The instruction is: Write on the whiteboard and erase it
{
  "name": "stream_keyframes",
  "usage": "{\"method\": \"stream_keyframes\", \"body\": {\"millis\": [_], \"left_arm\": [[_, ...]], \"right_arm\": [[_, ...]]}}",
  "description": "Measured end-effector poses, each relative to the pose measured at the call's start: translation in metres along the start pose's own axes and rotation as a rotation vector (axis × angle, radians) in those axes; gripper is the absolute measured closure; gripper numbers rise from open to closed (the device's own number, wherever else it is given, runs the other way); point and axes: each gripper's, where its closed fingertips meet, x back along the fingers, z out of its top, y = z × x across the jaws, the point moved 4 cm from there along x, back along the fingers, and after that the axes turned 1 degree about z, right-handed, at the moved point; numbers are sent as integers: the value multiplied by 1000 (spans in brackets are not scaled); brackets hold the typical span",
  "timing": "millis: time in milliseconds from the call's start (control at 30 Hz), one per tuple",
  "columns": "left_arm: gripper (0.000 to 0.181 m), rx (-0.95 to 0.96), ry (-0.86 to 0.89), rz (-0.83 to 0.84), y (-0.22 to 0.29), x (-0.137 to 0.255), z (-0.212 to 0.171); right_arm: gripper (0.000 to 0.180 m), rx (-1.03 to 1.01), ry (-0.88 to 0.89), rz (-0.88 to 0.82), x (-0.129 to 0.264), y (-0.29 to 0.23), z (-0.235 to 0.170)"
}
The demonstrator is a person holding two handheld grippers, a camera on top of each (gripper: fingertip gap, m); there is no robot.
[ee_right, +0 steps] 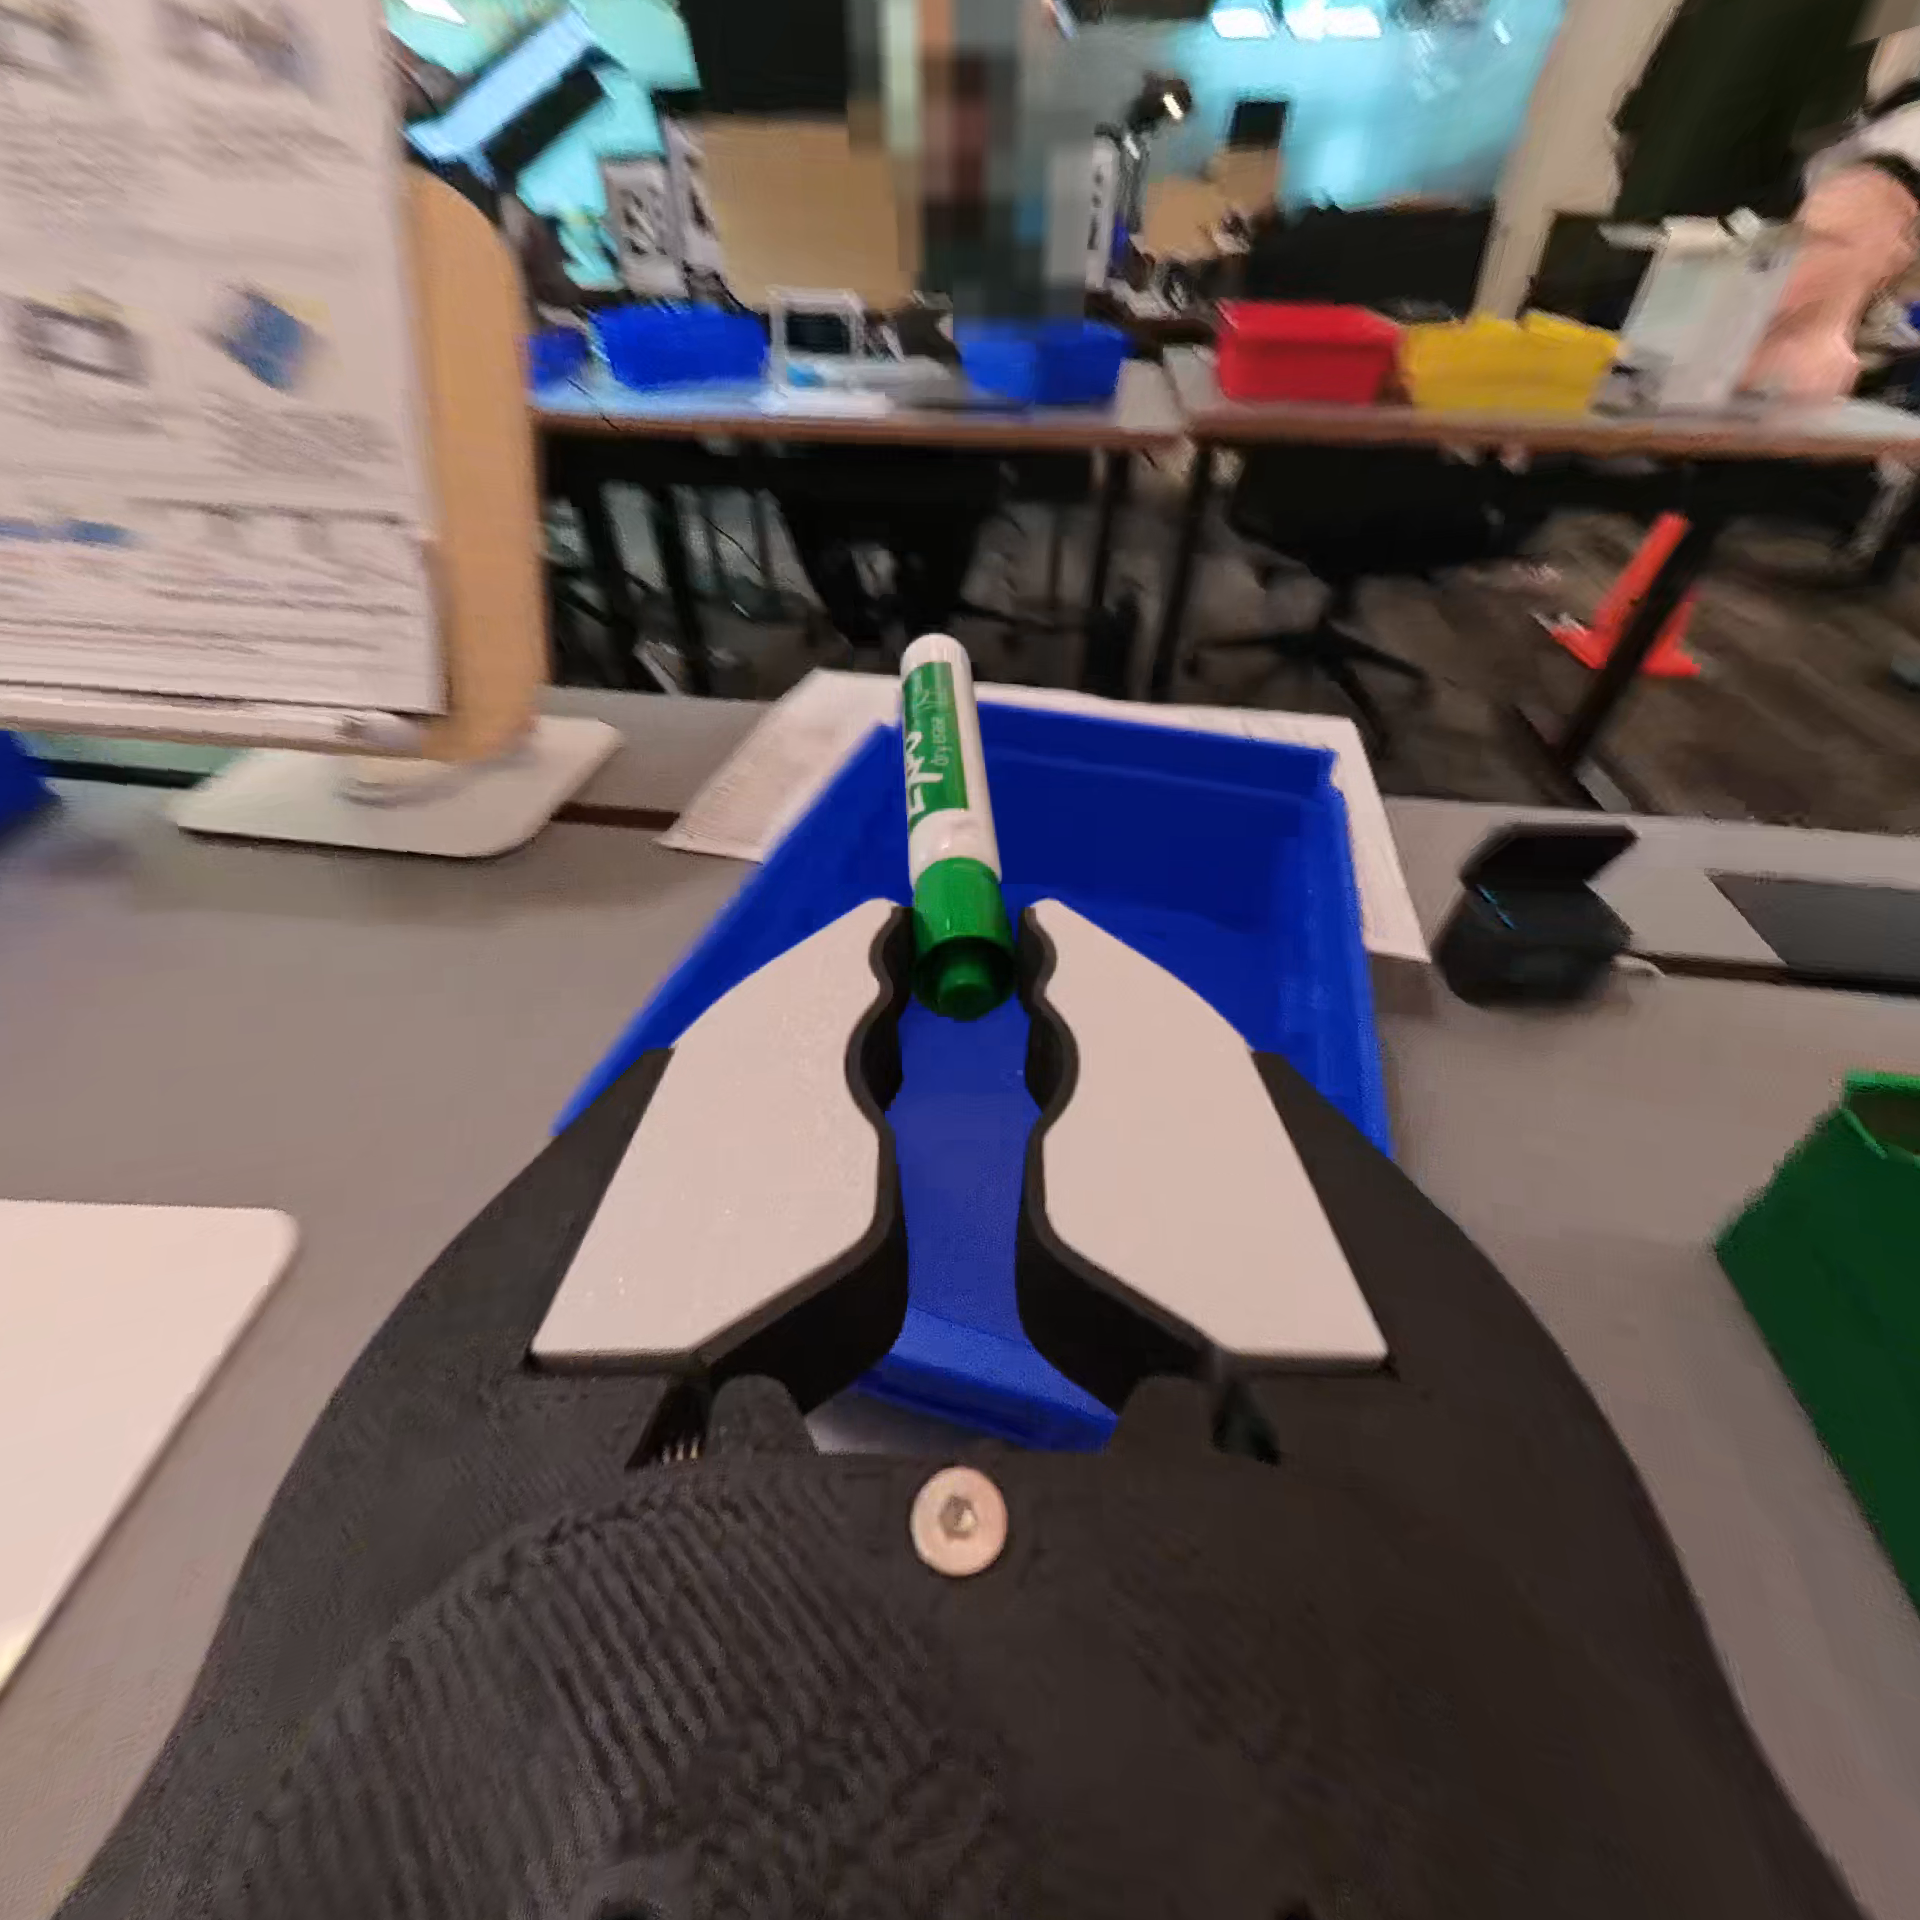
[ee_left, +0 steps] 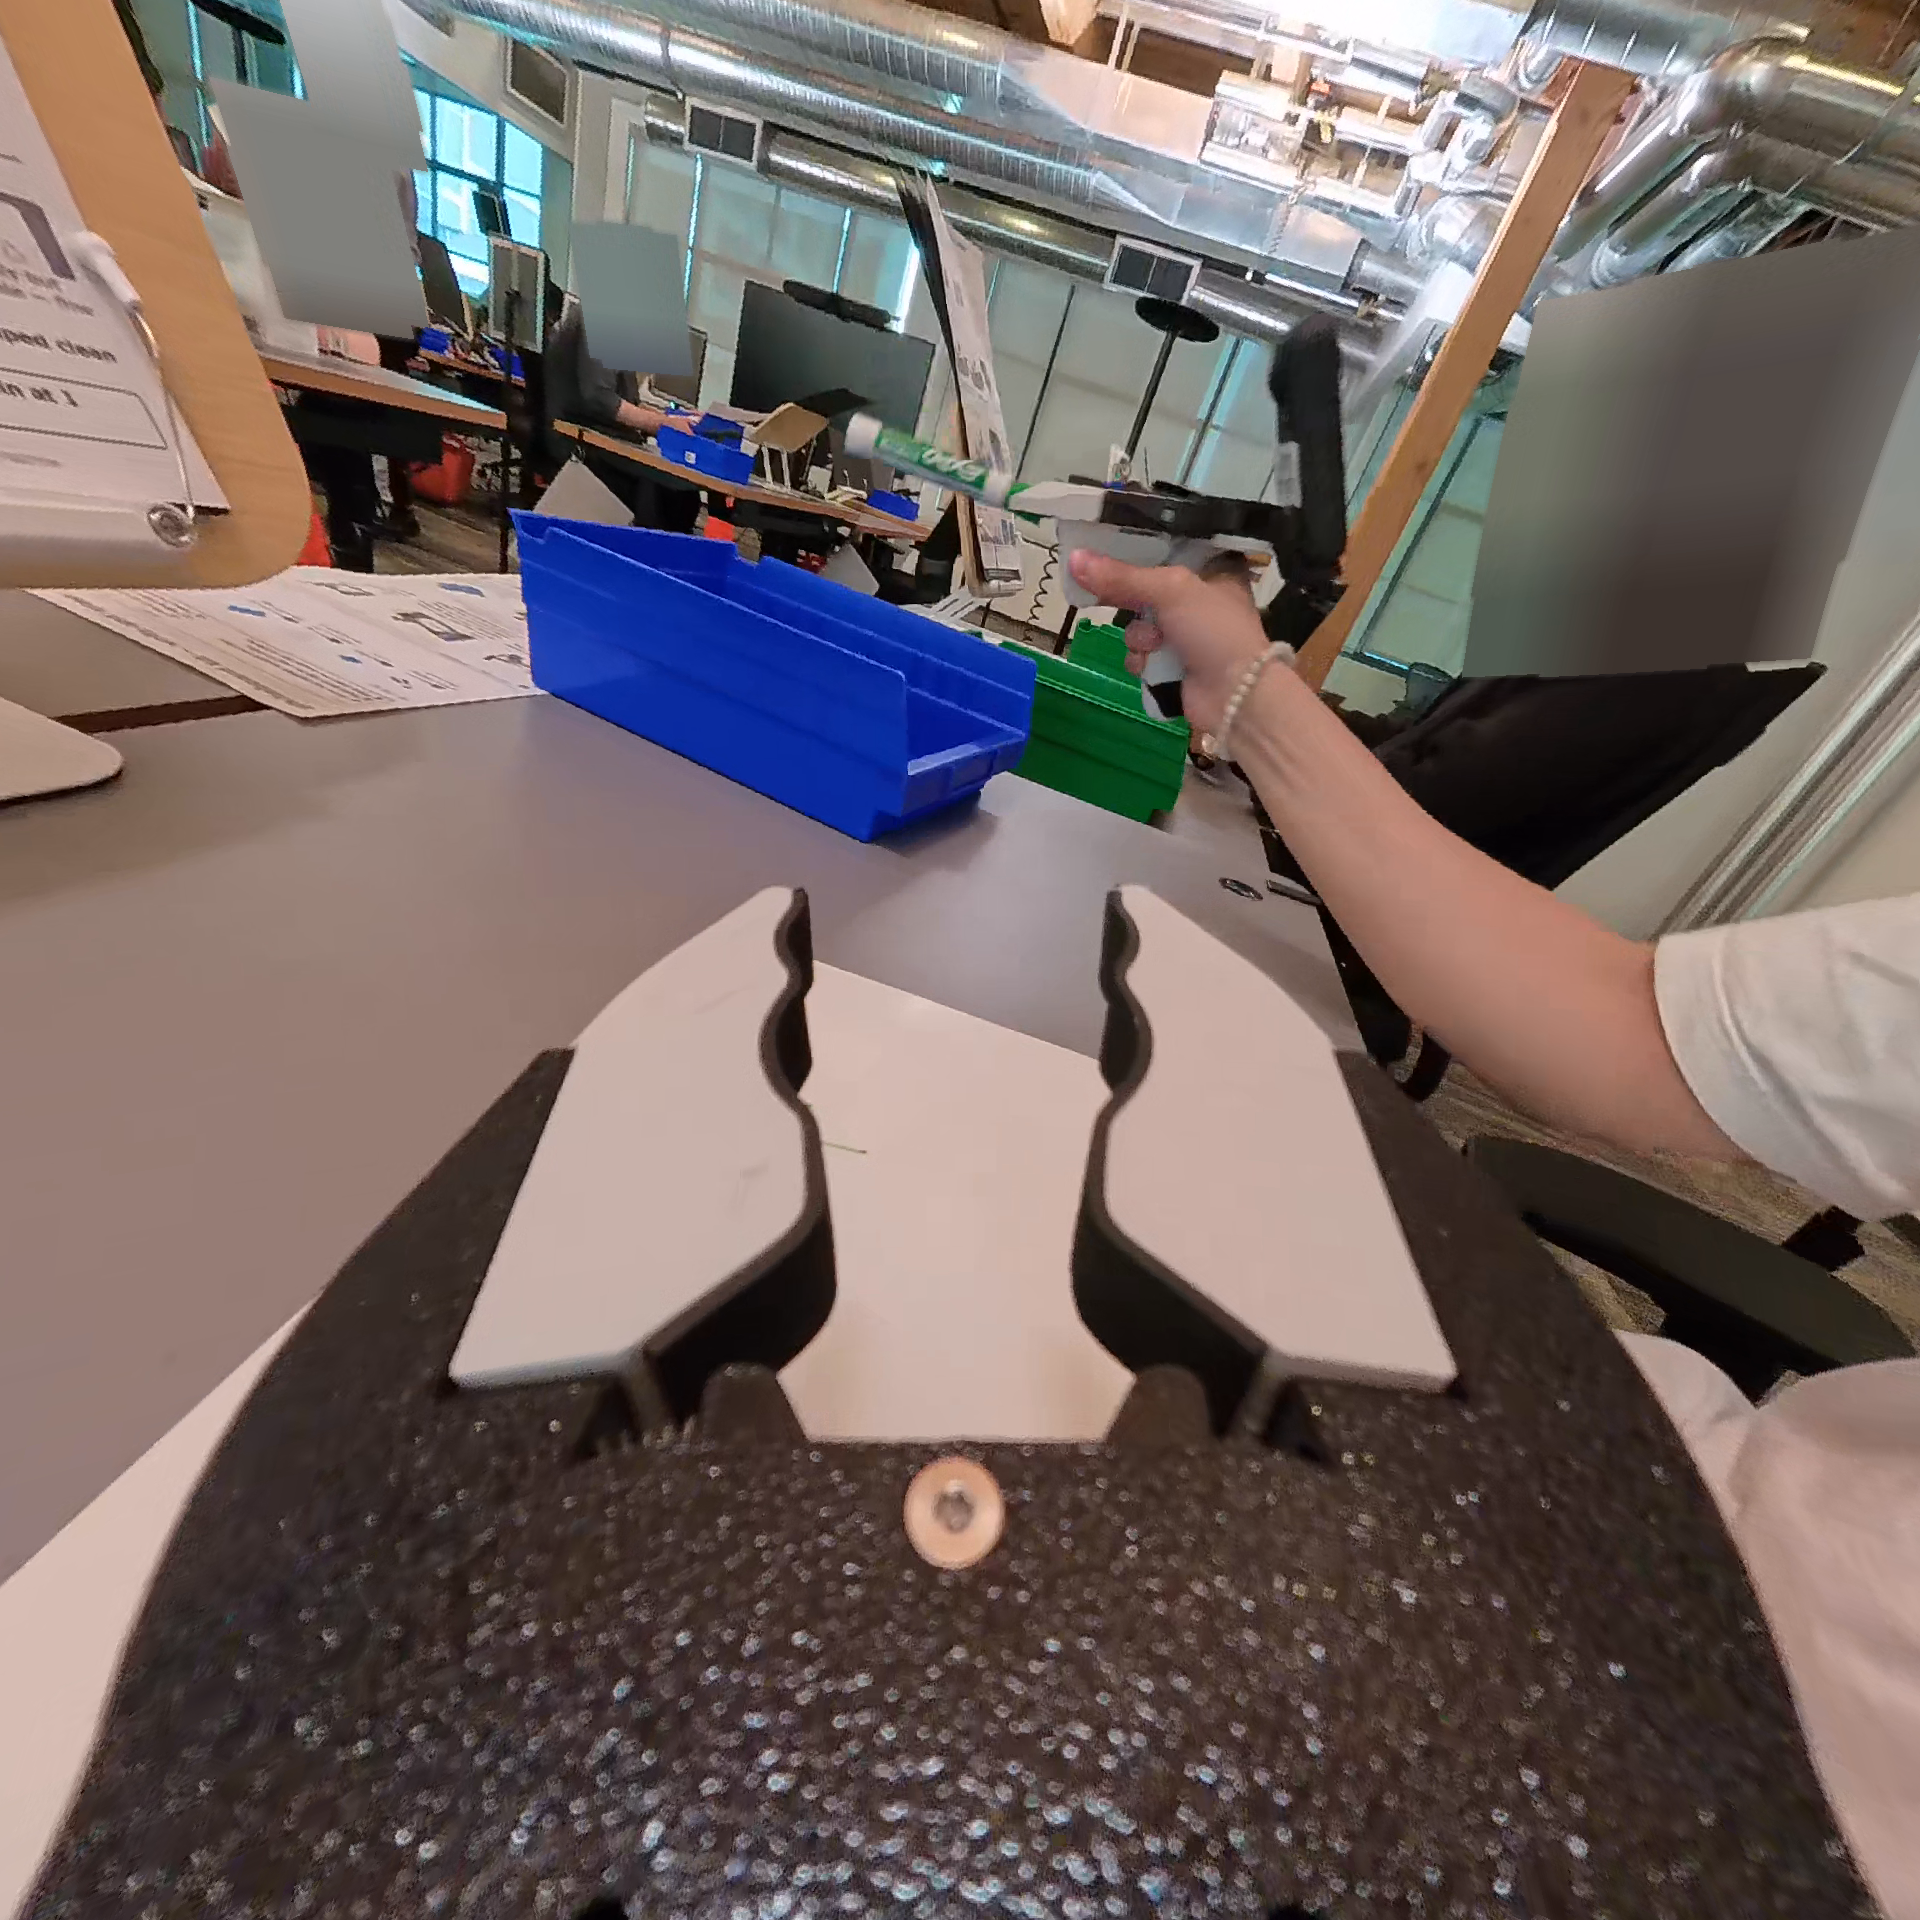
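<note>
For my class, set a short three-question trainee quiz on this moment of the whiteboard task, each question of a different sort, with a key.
1. True or false: the right gripper is shut on the green marker.
2. Multiple choice: what shows between the fingers of the left gripper? A) the marker B) an eraser C) nothing held, only the whiteboard below
3. Fill in: in the right wrist view, the marker is held above the ____ bin.

Key:
1. True; the fingertips clamp its green capped end.
2. C; the jaws stand apart.
3. Blue.
</note>
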Motion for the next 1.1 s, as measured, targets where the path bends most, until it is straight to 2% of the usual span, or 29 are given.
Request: {"method": "stream_keyframes", "body": {"millis": [267, 400, 700, 1000, 1100], "left_arm": [[134, 7, -4, -13, -2, 3, -2], [135, 8, 12, -7, -4, 7, 1], [136, 17, 35, -19, -3, 9, 4], [136, 1, 43, 23, -8, 16, 8], [136, 7, 64, 38, -10, 20, 13]], "right_arm": [[159, 106, -333, -118, -86, 18, -43], [159, 116, -432, -121, -111, 15, -59], [158, 133, -547, -121, -121, 3, -80], [158, 136, -653, -32, -114, -3, -93], [142, 116, -637, 19, -112, -7, -91]]}}
